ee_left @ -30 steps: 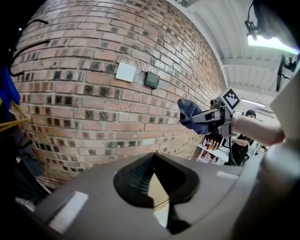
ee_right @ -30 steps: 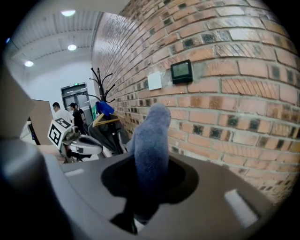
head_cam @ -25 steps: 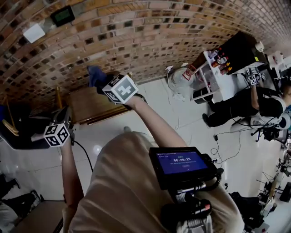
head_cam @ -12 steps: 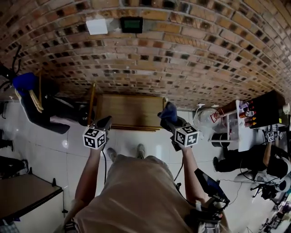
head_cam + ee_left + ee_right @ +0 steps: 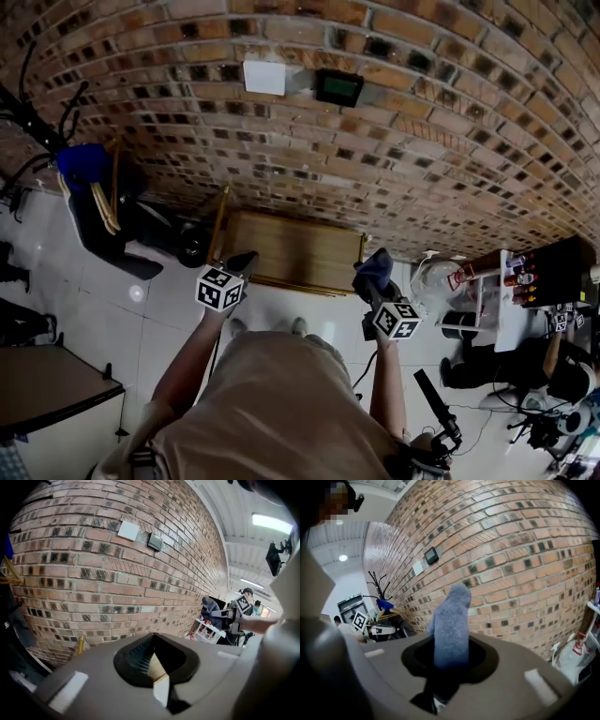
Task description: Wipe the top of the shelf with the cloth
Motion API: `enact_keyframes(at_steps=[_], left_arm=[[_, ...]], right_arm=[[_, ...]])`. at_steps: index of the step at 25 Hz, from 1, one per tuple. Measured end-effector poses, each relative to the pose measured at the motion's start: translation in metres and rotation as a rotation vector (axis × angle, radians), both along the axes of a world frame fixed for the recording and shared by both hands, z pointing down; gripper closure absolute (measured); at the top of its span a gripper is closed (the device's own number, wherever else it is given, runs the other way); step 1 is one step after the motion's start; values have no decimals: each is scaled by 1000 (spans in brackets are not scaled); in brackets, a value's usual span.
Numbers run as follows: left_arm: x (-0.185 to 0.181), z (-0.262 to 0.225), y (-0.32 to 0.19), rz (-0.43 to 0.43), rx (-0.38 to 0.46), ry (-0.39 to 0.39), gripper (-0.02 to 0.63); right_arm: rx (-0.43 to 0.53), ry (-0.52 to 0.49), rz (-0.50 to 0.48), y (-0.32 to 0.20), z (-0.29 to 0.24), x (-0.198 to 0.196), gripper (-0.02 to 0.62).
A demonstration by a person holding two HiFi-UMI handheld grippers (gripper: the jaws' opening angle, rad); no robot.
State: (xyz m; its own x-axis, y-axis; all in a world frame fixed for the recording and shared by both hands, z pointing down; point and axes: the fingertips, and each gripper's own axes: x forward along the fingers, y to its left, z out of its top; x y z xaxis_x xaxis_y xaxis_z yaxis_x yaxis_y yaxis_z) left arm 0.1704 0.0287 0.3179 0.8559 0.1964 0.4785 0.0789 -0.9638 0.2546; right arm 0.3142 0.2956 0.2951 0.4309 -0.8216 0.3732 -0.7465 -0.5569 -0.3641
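Right tool (image 5: 374, 279): clamped on blue-grey cloth (image 5: 451, 620), which stands up out of it.
Left tool (image 5: 154, 670): jaws together, nothing between.
Wooden shelf (image 5: 295, 251): ahead of the 2 tools, against brick wall (image 5: 394, 141).

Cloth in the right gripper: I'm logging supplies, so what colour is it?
The cloth is plain blue-grey, clearest in the right gripper view.

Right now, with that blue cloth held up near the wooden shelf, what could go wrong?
The cloth stands bunched in the right gripper, so it may wipe only a narrow strip of the shelf or slip out. A yellow rod stands at the shelf's left end; a wide sweep could knock it.
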Motion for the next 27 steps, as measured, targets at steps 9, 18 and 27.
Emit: enact_keyframes(at_steps=[9, 18, 27], left_arm=[[-6, -7, -1, 104, 28, -17, 600], [-18, 10, 13, 161, -9, -59, 600], [4, -7, 35, 170, 48, -18, 601]], right_arm=[[-70, 194, -8, -59, -11, -15, 512], [-38, 182, 37, -53, -11, -30, 512], [18, 150, 72, -13, -25, -22, 512]])
